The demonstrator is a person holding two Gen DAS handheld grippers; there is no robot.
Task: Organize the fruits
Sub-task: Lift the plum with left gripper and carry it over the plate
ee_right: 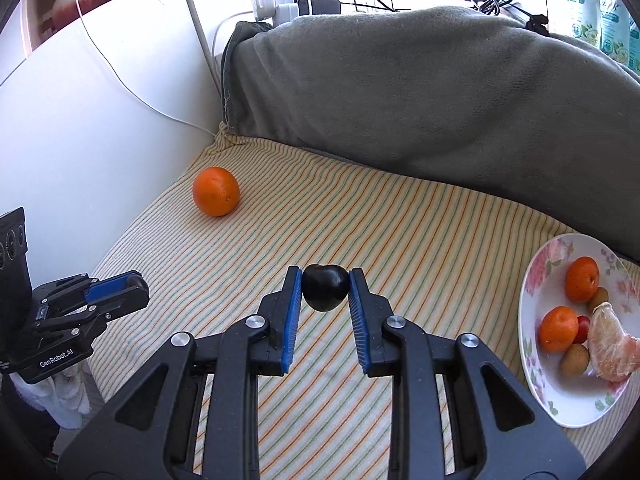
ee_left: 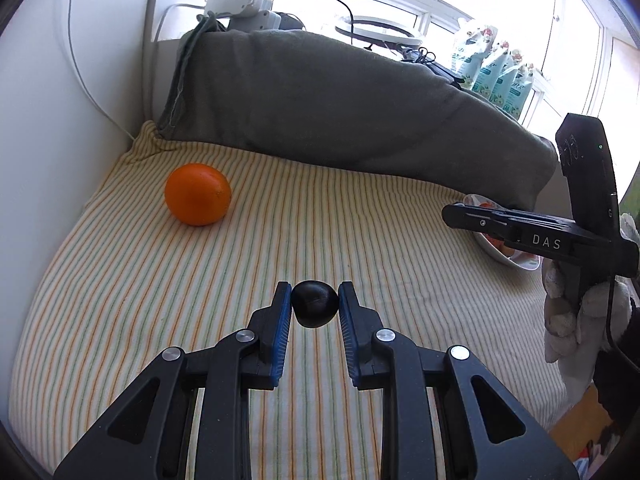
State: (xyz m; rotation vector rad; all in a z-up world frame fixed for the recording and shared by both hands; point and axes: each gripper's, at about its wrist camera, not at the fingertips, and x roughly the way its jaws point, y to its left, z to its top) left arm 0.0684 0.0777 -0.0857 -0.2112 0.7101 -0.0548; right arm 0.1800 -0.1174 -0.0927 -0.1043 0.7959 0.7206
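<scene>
My left claw [ee_left: 315, 304] pinches a dark plum [ee_left: 315, 309]; my right claw [ee_right: 325, 288] pinches a second dark plum [ee_right: 325, 287]; one orange [ee_left: 198, 194] waits on the striped cloth [ee_left: 360, 220] at ten o'clock; the plate [ee_right: 528, 364] at three o'clock already holds several fruits; three left, I judge

The left gripper [ee_left: 315, 306] is held low over the striped cloth [ee_left: 160, 300], its jaws closed on a dark fruit [ee_left: 314, 310]. The right gripper [ee_right: 325, 286] is clamped likewise on a second dark fruit [ee_right: 325, 289], above that cloth.
</scene>
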